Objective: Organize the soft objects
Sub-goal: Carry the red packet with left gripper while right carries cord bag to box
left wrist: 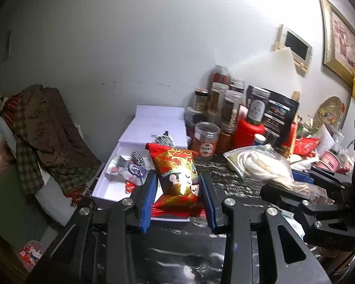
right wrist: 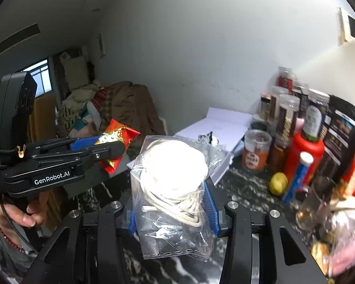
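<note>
Left gripper jaws clamped on red-gold snack packet, right gripper jaws on clear bag of white cord

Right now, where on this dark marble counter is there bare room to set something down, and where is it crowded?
Bare dark marble counter shows between the open white cardboard box and the small yellow lemon, and along the near edge. The back right corner is crowded with clear plastic spice jars, a red bottle and black pouches. The box's right end looks partly free.

jars right of box
</note>
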Demonstrator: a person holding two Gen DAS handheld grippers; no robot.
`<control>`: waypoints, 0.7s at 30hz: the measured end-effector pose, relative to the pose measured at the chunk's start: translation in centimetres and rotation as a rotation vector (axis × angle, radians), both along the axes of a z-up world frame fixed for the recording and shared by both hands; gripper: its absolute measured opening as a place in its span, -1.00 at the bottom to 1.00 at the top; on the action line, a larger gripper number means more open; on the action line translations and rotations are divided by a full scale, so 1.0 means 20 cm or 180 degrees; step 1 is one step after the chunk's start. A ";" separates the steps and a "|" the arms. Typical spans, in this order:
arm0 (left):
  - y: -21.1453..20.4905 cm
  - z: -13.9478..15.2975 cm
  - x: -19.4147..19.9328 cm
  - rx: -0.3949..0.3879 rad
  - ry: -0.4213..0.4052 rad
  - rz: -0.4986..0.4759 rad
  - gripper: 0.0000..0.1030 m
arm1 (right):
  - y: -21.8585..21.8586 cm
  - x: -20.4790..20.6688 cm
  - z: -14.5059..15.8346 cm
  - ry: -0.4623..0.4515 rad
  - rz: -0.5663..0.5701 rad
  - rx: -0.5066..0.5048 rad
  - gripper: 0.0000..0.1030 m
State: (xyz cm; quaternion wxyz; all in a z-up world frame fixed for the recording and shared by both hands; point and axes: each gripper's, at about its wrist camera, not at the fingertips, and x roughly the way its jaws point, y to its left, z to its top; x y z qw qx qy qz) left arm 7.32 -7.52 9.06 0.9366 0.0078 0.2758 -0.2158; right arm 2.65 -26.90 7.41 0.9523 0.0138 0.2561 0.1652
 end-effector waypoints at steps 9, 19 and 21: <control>0.06 -0.02 0.29 -0.0049 0.0047 0.0112 -0.30 | 0.05 0.30 -0.01 -0.0034 -0.0002 -0.0043 -0.14; 0.09 -0.11 0.66 0.0041 0.0118 0.0221 -0.30 | 0.11 0.69 -0.11 0.0110 0.0009 -0.0072 -0.14; 0.10 -0.14 0.73 0.0025 0.0162 0.0227 -0.30 | 0.12 0.76 -0.13 0.0134 0.0004 -0.0074 -0.13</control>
